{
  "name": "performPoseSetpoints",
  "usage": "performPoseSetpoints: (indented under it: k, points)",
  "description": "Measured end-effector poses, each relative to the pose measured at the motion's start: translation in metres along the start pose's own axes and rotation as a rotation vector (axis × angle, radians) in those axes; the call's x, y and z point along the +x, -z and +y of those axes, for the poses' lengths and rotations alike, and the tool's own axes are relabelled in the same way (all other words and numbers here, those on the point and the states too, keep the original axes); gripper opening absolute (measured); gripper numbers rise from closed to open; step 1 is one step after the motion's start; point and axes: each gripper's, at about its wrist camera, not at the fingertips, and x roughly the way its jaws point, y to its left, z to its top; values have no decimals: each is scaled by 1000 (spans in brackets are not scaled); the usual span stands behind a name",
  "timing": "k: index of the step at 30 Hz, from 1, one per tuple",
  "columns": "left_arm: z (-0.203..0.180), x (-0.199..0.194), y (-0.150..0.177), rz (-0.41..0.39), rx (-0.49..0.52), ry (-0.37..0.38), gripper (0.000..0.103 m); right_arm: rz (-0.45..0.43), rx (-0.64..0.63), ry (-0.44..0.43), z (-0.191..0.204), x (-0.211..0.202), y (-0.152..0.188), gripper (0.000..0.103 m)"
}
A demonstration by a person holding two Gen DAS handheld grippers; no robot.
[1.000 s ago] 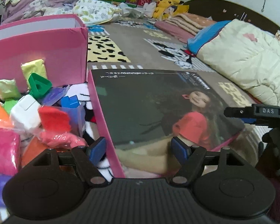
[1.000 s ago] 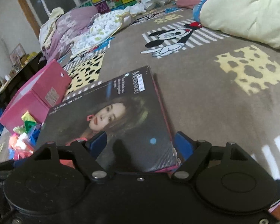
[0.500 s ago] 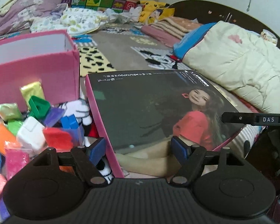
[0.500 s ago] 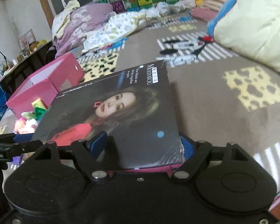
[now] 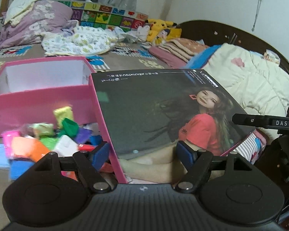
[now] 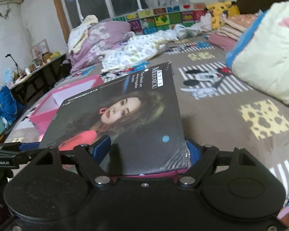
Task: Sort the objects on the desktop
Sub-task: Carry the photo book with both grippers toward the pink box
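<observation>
A flat lid [image 5: 154, 115] with pink sides and a dark picture of a woman is held up off the bed, tilted, by both grippers. My left gripper [image 5: 142, 154] grips its near left corner: one blue pad is outside the pink side wall and the other lies on the picture. My right gripper [image 6: 148, 150] holds the lid [image 6: 125, 119] at its other near corner in the same way. Left of the lid stands an open pink box [image 5: 38, 100] with a white inside. In front of it lies a pile of coloured clay packets and blocks [image 5: 48, 140].
The brown patterned bed cover [image 6: 231, 130] stretches ahead. A cream quilt [image 5: 250, 80] lies at the right, folded blankets and yellow plush toys [image 5: 160, 27] at the back, and a purple quilt [image 5: 34, 25] at the back left. A dark headboard curves behind.
Both grippers have risen with the lid between them. It now hangs above the bed cover, and the pink box and the packets sit lower in the left wrist view.
</observation>
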Motion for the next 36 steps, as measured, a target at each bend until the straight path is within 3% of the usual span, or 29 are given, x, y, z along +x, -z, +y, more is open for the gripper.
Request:
performPoseSetpoints:
  k: [7, 19, 29, 36]
  points:
    - [39, -40, -9, -53, -33, -62, 76, -15, -40, -74, 47, 18, -17, 82]
    - [138, -78, -36, -90, -104, -198, 75, 11, -98, -203, 144, 97, -40, 82]
    - [217, -76, -59, -88, -139, -204, 75, 32, -112, -246, 195, 146, -50, 82]
    - [250, -55, -64, -88, -153, -208, 75, 45, -135, -247, 209, 173, -52, 82]
